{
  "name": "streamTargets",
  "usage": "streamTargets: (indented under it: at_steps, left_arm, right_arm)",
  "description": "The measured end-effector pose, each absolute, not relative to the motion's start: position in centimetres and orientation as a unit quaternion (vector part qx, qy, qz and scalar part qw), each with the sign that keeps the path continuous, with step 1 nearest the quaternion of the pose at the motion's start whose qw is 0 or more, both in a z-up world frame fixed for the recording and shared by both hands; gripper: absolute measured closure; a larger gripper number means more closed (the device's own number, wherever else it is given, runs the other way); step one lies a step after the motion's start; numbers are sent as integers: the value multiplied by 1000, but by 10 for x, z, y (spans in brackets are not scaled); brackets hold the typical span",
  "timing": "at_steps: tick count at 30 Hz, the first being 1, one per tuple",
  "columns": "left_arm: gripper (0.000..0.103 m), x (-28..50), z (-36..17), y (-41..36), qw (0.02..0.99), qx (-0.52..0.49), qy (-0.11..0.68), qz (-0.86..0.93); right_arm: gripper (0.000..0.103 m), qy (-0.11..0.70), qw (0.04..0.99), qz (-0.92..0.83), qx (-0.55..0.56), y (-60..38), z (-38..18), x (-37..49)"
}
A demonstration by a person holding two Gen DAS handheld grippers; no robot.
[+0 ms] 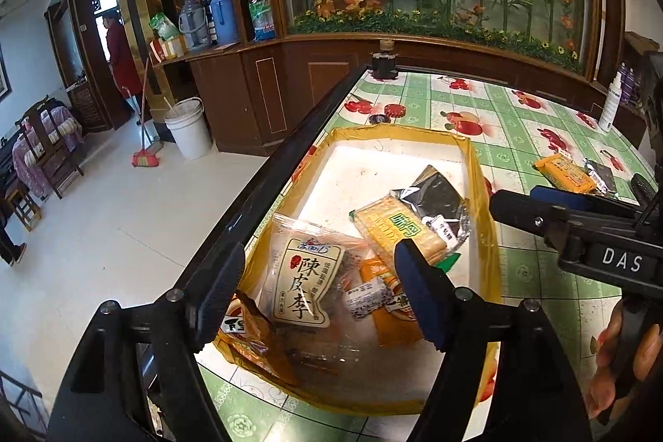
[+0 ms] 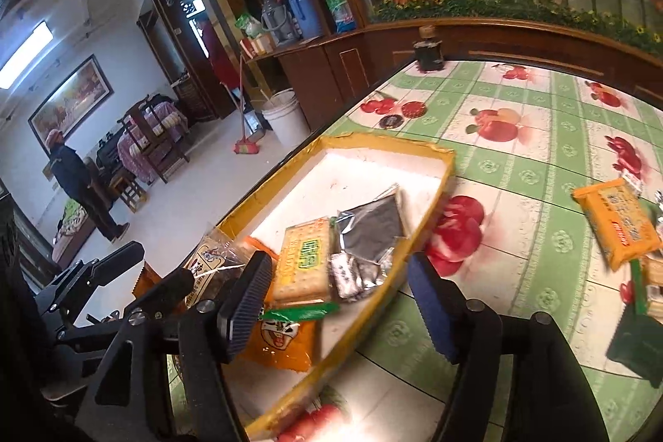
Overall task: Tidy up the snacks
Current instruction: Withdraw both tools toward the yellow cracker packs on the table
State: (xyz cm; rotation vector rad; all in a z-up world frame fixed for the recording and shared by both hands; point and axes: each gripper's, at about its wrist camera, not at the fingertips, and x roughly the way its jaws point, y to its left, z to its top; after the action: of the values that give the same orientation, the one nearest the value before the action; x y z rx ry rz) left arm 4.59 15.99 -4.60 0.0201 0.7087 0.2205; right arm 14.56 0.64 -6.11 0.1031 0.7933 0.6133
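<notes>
A white foam box with yellow-taped rim (image 1: 398, 131) (image 2: 385, 143) sits at the table's left edge. Inside lie a clear plum packet (image 1: 304, 280), a cracker pack (image 1: 393, 226) (image 2: 304, 259), a silver-black foil pouch (image 1: 435, 193) (image 2: 373, 226) and an orange packet (image 1: 389, 313) (image 2: 281, 342). My left gripper (image 1: 319, 288) hangs open over the box's near end, nothing between its fingers. My right gripper (image 2: 339, 305) (image 1: 516, 195) is open too, empty, straddling the box's right wall. Another orange pack (image 1: 563, 172) (image 2: 617, 222) lies on the tablecloth to the right.
A black bottle (image 1: 385, 63) stands at the table's far edge, with two bottle caps (image 1: 393, 109) before it. A white spray bottle (image 1: 612, 106) is far right. A dark green packet (image 2: 638, 342) lies near right. On the floor to the left stand a bucket (image 1: 188, 129) and a person (image 2: 78, 177).
</notes>
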Motion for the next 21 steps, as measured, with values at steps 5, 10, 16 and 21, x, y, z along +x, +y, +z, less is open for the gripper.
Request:
streamTargets:
  at_steps: [5, 10, 16, 21]
  left_arm:
    - [28, 43, -39, 147, 935, 17, 340, 101]
    - [24, 40, -34, 134, 937, 23, 336, 95]
    - [22, 38, -32, 119, 938, 21, 336, 76]
    - [22, 42, -39, 96, 936, 23, 349, 47]
  right_arm:
    - [30, 379, 881, 278, 57, -18, -60, 137]
    - [25, 380, 885, 263, 63, -41, -62, 130]
    - [22, 381, 892, 235, 70, -81, -71, 113]
    - [22, 392, 894, 197, 87, -128, -85, 101]
